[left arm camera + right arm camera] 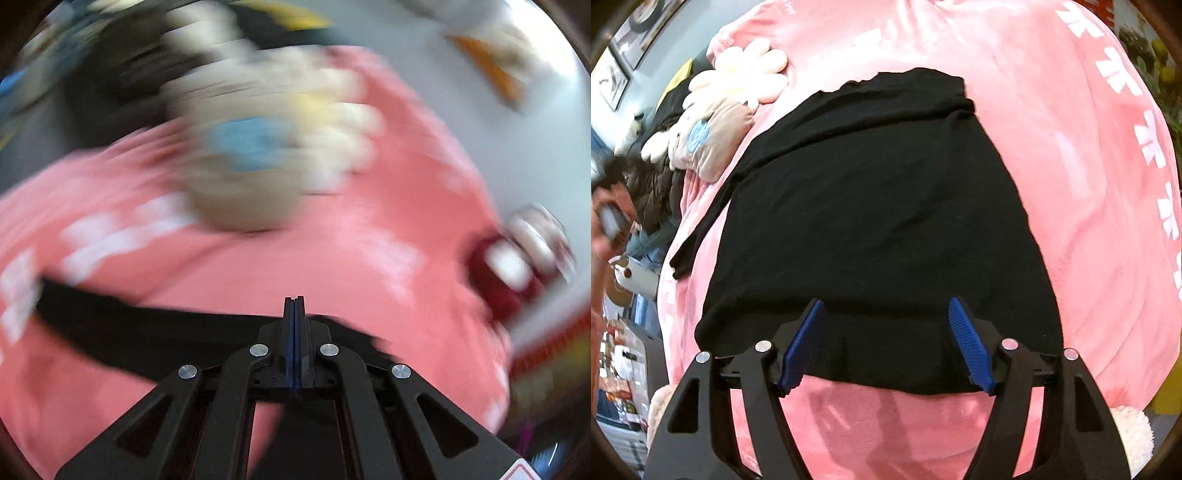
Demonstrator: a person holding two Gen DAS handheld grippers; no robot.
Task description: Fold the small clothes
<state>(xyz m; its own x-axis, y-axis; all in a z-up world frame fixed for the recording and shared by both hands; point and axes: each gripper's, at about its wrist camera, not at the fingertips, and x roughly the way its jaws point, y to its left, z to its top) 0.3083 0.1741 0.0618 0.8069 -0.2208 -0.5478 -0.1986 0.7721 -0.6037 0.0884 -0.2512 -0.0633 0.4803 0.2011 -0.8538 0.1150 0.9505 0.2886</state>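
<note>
The fingers of the left gripper [294, 306] are pressed flat together, blue pads meeting with no gap. Whether any cloth is pinched between them cannot be told, as the left wrist view is heavily blurred. A black strip of the black garment [147, 336] runs across just behind and to the left of those closed tips, lying on the pink blanket [332, 258]. Beyond the tips a plush toy [258, 147] in cream with a blue patch sits on the blanket.

The fingers of the right gripper [886, 343] stand wide apart, their ribbed blue pads [803, 343] clear of each other and pressing on nothing. Between and beneath them lies the near hem of the black garment [871, 206], which spreads away from the tips. Its near edge runs straight across just behind the pads, with bare blanket [1071, 184] on the near side. To the left of the tips a thin black strip trails off the garment's side edge. The far edge is bunched into folds. To the right of the fingers the blanket lies open, marked by a line of white print. The plush toy [713, 122] rests far left, apart from the garment's edge.
</note>
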